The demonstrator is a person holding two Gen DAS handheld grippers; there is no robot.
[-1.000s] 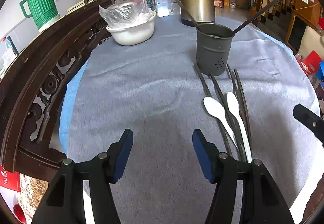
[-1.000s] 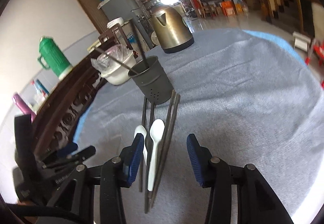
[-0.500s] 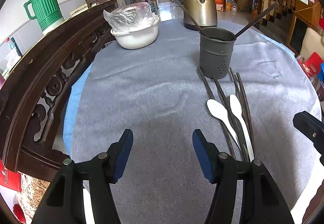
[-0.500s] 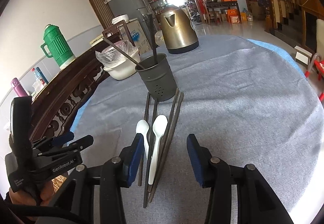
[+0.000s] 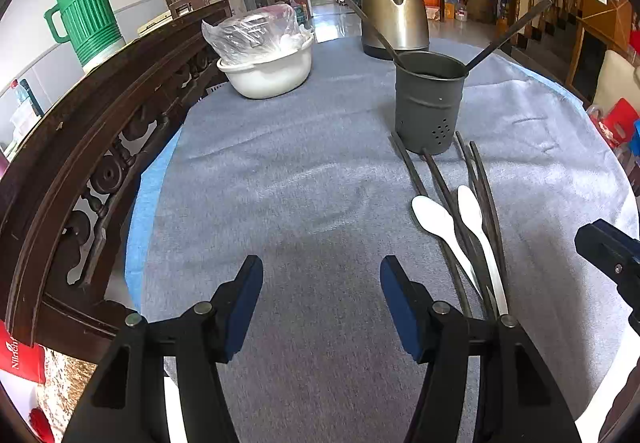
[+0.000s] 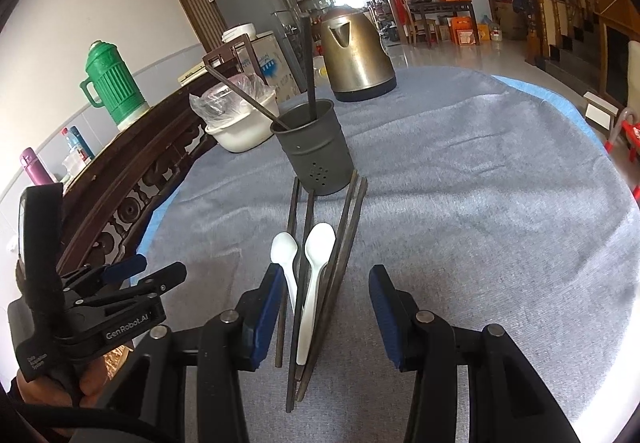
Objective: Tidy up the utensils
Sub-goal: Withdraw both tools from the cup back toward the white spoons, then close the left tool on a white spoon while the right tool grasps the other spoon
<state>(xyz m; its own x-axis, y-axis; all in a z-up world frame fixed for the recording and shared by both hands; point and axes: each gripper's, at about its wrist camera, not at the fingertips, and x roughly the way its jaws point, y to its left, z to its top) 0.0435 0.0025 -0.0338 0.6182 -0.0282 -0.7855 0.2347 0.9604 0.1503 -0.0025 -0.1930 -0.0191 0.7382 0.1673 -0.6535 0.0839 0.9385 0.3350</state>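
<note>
A dark metal utensil holder (image 5: 429,102) (image 6: 316,147) stands on the grey cloth with two dark chopsticks leaning in it. In front of it lie several dark chopsticks (image 5: 444,195) (image 6: 348,235) and two white spoons (image 5: 438,223) (image 6: 316,263). My left gripper (image 5: 320,303) is open and empty over bare cloth, left of the utensils. My right gripper (image 6: 322,307) is open, low over the near ends of the spoons and chopsticks, which lie between its fingers.
A white bowl covered with plastic (image 5: 266,63) and a brass kettle (image 5: 394,19) stand at the table's far side. A carved wooden chair back (image 5: 80,147) runs along the left edge. A green thermos (image 5: 86,23) stands behind it.
Both grippers have drawn back and up a little, so the utensils look slightly farther away. Both stay open. The utensils have not moved.
</note>
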